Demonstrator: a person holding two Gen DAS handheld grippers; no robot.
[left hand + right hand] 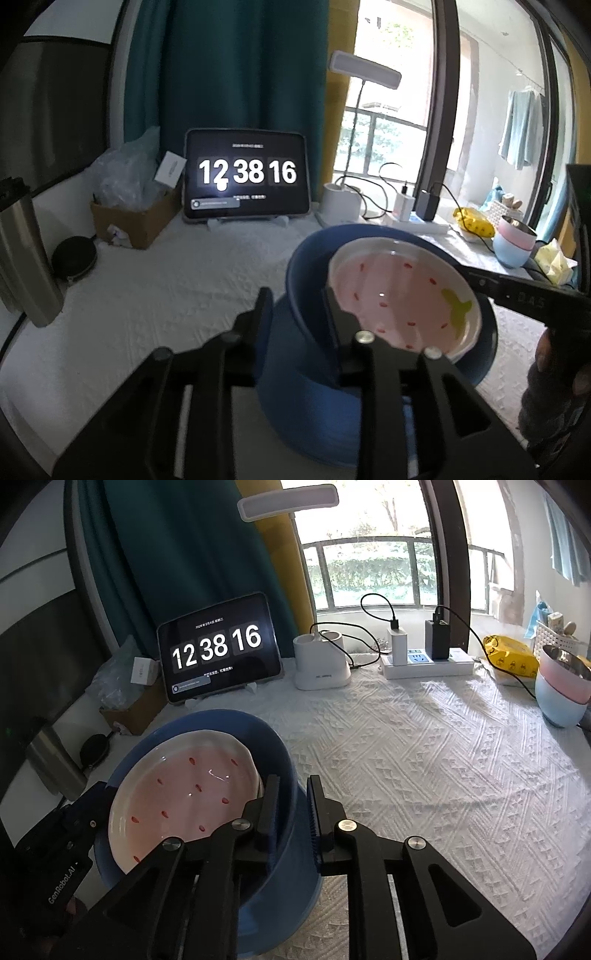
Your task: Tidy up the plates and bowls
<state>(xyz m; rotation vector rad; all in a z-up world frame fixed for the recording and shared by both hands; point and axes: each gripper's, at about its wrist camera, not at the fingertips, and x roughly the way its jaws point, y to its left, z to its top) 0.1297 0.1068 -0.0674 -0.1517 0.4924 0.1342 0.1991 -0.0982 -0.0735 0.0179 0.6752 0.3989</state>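
A pink plate with red specks and a white rim (402, 299) (184, 794) lies tilted inside a blue bowl (314, 280) (284, 775) that sits on a blue stand. My left gripper (299, 306) straddles the bowl's left wall, one finger outside and one inside under the plate. My right gripper (293, 794) straddles the bowl's right wall, one finger inside against the plate's rim. In the left wrist view the right gripper's finger (517, 288) reaches in from the right. Both pairs of jaws stand a little apart around the wall.
A tablet clock (218, 650) stands at the back. A lamp base (321, 664), power strip (428, 664) with cables and a yellow bag (513, 657) lie behind. Stacked pink and blue bowls (561, 686) stand at right. A steel flask (22, 251) and cardboard box (136, 221) stand at left.
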